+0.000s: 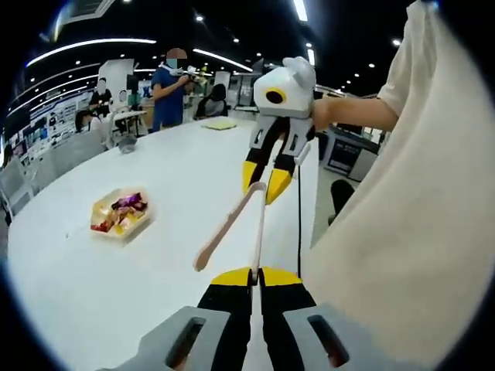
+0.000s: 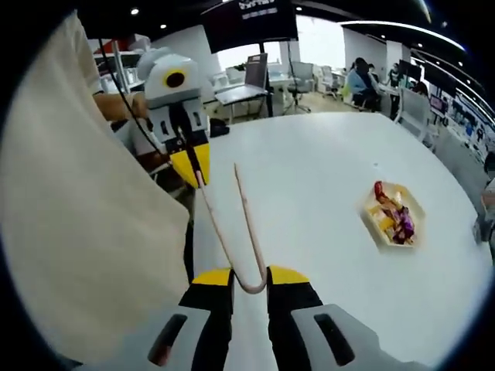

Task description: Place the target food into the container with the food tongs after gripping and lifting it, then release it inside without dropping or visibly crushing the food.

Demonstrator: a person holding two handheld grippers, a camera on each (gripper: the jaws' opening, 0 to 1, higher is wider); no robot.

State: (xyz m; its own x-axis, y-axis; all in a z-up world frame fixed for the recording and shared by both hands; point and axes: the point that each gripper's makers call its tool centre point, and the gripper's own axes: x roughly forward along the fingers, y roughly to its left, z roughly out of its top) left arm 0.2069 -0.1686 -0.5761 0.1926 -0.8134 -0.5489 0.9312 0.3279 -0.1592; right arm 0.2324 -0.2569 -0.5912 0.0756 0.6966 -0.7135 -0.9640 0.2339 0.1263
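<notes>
Room: open office, ceiling strip lights, people at far desks.
Worktop (image 1: 193, 154): white, round-edged.
Container (image 2: 395, 214): yellow tray holding mixed food, well apart from both tools.
Tongs (image 2: 232, 224): pink, held above worktop.
Left hand-held gripper (image 1: 255, 276): clenched on one tong arm tip.
Right hand-held gripper (image 2: 250, 274): clamped on tongs' bend.

There is one pair of tongs (image 2: 232, 232), one tray (image 1: 121, 213) holding several mixed food pieces too small to count, one white table (image 1: 178, 162), and two grippers: left (image 1: 254, 277) and right (image 2: 250, 278). In the background, several people stand or sit.
</notes>
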